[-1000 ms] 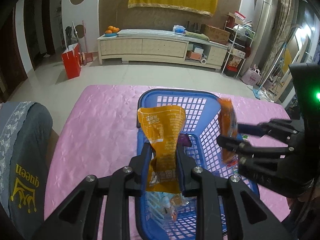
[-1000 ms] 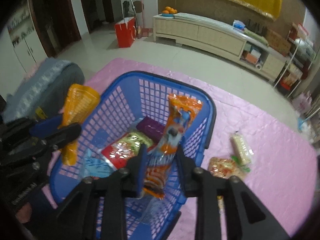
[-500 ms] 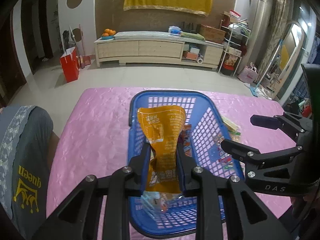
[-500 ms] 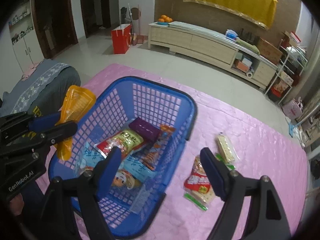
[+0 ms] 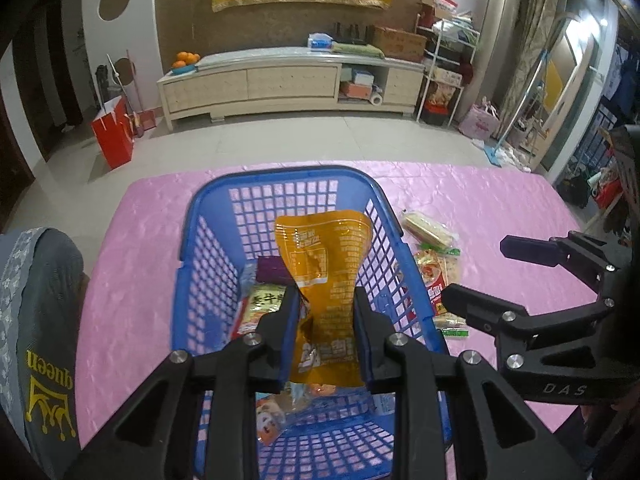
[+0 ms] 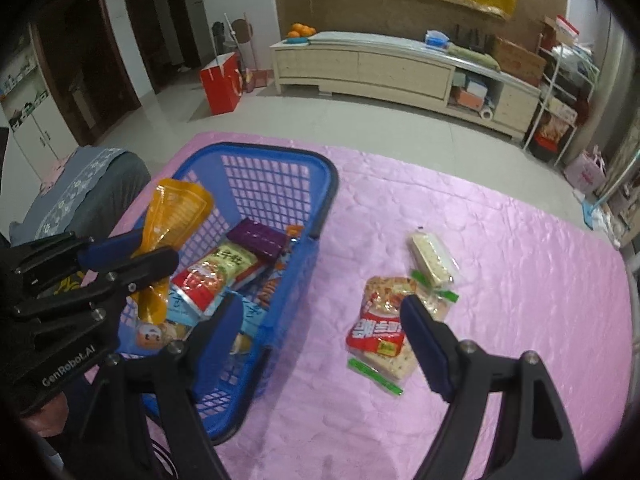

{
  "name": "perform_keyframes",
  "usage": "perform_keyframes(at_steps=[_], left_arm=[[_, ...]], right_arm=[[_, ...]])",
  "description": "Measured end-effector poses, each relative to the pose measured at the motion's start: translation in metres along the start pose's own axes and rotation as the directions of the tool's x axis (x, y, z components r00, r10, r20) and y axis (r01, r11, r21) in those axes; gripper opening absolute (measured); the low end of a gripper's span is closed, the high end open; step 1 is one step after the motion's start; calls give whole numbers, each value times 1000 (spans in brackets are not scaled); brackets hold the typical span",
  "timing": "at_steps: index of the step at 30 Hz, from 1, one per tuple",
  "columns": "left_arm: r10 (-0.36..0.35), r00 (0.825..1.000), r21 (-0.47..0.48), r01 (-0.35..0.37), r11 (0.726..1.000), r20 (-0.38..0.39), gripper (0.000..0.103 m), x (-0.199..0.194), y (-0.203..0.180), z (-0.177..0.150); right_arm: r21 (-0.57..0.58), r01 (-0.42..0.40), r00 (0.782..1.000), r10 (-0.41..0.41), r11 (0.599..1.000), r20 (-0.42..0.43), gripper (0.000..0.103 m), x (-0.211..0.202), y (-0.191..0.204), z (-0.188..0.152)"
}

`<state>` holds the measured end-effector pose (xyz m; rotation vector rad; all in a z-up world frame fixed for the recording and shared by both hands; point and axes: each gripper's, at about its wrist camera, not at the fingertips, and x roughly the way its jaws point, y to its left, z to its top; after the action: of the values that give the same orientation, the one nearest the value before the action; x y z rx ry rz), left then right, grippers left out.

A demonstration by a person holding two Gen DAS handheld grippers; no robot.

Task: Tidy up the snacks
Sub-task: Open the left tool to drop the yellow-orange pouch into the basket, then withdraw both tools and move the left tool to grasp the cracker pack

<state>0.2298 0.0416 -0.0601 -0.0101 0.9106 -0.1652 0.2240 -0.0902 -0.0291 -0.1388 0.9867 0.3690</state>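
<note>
My left gripper (image 5: 326, 308) is shut on a yellow-orange snack pouch (image 5: 326, 248), which stands upright over the blue mesh basket (image 5: 280, 172). Inside the basket lie a purple box (image 6: 260, 238), a green-and-red packet (image 6: 218, 270) and other wrappers. My right gripper (image 6: 320, 312) is open with nothing between its fingers. It hangs over the pink table just right of the basket. Near its right finger lie a red-and-white packet (image 6: 378, 320) and a pale cracker packet (image 6: 430, 258). In the right wrist view the left gripper (image 6: 154, 250) appears at the left with the pouch (image 6: 176, 208).
A pink cloth (image 6: 520, 280) covers the table, whose far edge drops to a tiled floor. A grey fabric piece printed "queen" (image 5: 36, 320) lies at the left edge. Thin green-edged wrappers (image 6: 374, 376) lie by the red-and-white packet.
My right gripper let go of the orange packet, which now lies in the basket, opened wide and moved right over the table. My left gripper shifted slightly, still holding its pouch.
</note>
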Motion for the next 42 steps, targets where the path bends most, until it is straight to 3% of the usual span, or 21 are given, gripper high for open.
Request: perform_keyframes(at_steps=[9,12,14,16,26,34,42], left_arm=[[-14,998,-27,12,1000,-54,26,37,3,9],[-21,998,-28,19,999,-57,36,41,1,12],[-30,998,-28,28,999,-50,58,40,0,12],[-23,999,-33,22,999,-38,68,38,-1,13],[-48,999,-5,48,999,-5,73,4,-19,7],[-77,996,59,75,995,40,78,-26,-55,5],[-91,995,131,85,988,46,78,-28,-103,4]], right_arm=[[76,-15,1000,15,997,-5,84,17,-29,-2],[86,-12,1000,13,996,-9,84,19,-33,-2],[89,-7,1000,8,996,-12,84,17,-34,-2],[94,0,1000,1,996,-5,84,14,-36,-1],[97,13,999,-18,995,51,84,-32,-45,-8],[115,40,995,-50,993,88,84,-69,-59,-23],[169,89,992,-103,981,77,84,-91,-92,-46]])
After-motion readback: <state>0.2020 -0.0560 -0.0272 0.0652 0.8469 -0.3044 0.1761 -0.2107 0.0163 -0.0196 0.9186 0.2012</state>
